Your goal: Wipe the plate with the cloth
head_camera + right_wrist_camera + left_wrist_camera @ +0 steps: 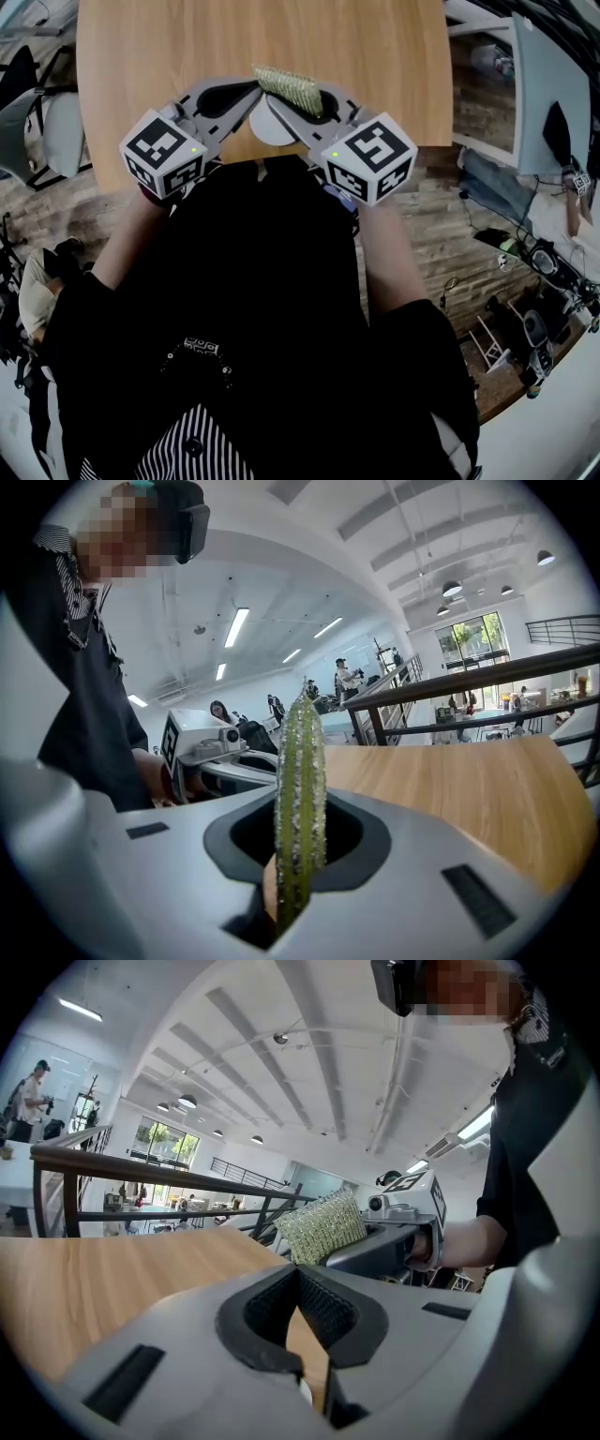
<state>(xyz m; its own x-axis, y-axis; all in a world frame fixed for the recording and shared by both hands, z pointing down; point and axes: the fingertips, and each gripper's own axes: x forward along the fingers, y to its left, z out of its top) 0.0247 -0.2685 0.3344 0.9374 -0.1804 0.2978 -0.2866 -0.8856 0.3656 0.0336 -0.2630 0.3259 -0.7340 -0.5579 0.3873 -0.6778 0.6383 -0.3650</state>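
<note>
My right gripper (302, 97) is shut on a green-gold glittery cloth (289, 89), which stands edge-on between the pads in the right gripper view (300, 808). The cloth (323, 1225) also shows past my left gripper (300, 1279), whose jaws are shut at the tips with nothing clearly between them. In the head view the left gripper (246, 92) points at the cloth, tip to tip with the right one. A small white plate (269, 129) lies on the wooden table (187, 56) near its front edge, mostly hidden under both grippers.
Both grippers hover over the table's near edge, tilted upward toward the ceiling. A railing (469, 682) runs behind the table. Chairs (52, 131) stand at the left and cables and gear (534, 253) lie on the floor at the right.
</note>
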